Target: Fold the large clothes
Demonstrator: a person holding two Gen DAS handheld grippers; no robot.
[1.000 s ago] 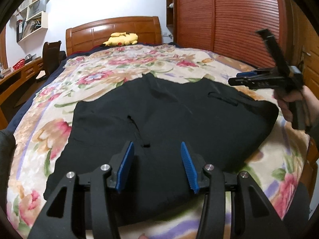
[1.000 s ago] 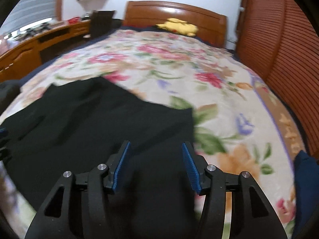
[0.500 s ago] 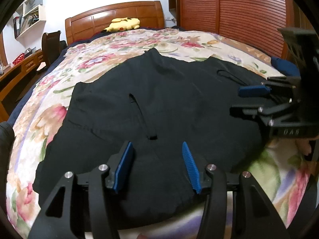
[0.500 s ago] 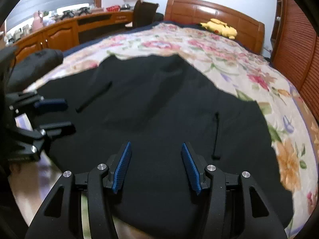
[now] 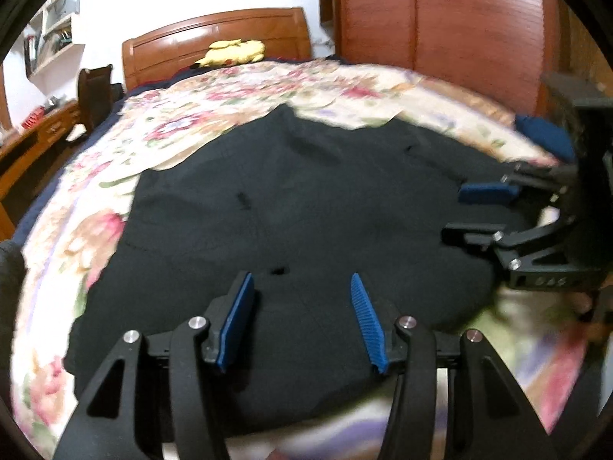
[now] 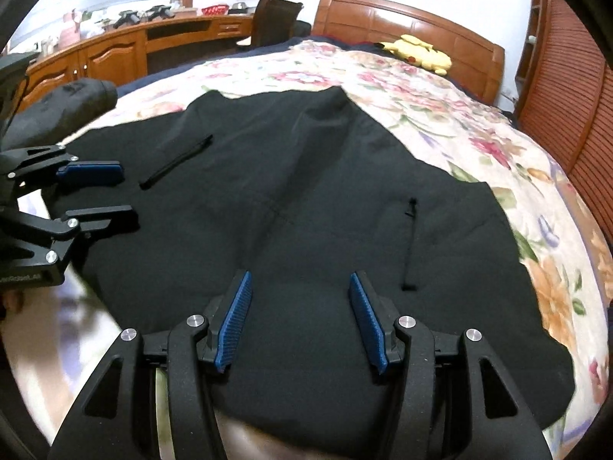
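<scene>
A large black garment lies spread flat on the floral bedspread; it also shows in the right wrist view, with two zipper slits. My left gripper is open and empty, low over the garment's near edge. My right gripper is open and empty over the same near edge, further right. Each gripper shows in the other's view: the right one at the garment's right side, the left one at its left side, both with jaws apart.
A yellow plush toy lies by the wooden headboard. A wooden wardrobe stands right of the bed, a desk with a chair to the left. A dark blue cloth lies at the bed's right edge.
Both grippers have dropped down to the garment's near edge. The right gripper swung left from the bed's right side to face the garment. Both stayed open.
</scene>
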